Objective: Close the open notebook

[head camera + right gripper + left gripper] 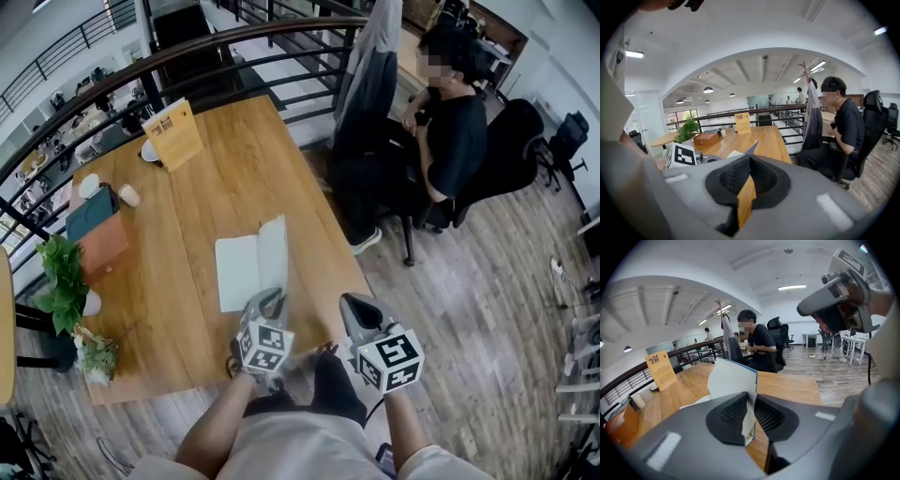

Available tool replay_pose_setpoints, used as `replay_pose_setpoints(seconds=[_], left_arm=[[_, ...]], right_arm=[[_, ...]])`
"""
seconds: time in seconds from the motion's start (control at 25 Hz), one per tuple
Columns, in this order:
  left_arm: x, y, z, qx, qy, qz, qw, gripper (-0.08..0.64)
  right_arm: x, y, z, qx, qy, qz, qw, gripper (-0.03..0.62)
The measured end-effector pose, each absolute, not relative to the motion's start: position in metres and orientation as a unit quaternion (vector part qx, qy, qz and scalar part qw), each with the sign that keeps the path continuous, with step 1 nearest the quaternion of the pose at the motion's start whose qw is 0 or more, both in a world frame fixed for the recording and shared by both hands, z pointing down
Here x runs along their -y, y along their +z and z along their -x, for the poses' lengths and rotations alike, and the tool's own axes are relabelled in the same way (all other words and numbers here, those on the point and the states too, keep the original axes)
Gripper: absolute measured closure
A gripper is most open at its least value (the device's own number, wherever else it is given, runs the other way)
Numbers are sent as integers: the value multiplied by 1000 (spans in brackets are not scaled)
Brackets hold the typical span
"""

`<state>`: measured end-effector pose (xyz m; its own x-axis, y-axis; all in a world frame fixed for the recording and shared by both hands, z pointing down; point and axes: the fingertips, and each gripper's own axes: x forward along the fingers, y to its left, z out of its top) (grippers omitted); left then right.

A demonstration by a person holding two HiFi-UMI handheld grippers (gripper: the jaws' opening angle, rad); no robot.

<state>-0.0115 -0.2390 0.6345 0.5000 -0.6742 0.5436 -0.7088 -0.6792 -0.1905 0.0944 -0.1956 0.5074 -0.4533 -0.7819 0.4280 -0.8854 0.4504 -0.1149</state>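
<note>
Starting at the left, a plant (61, 277) is seen at the edge of the worktop (206, 178). Nearer the front edge the notebook (239, 272) is laid open, its left page flat and its right leaf raised steeply. That leaf is pinched at its near edge by the left hand-held gripper (273, 300), whose jaws are closed on it. Near the worktop's front corner the right hand-held gripper (353, 305) is held with jaws together and empty. A seated person (455, 141) is seen farther right.

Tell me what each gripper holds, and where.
The left gripper pinches the notebook by the near edge of its raised right leaf. The right gripper holds nothing.
</note>
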Motion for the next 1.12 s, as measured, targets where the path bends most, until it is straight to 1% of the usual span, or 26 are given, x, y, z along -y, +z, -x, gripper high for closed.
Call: replay_pose_setpoints(seconds=[0.4,0.56,1.12], left_arm=[[237,629,42,432,298,-851,21,504],[236,627,52,443,309,-842,8,482],[236,640,98,480,314,-819,28,409]], right_arm=[[202,504,-71,850,153,-479,158,592],[205,501,-63,855,147,-470,162,592],[220,505,-32,874,142,-431,173,592]])
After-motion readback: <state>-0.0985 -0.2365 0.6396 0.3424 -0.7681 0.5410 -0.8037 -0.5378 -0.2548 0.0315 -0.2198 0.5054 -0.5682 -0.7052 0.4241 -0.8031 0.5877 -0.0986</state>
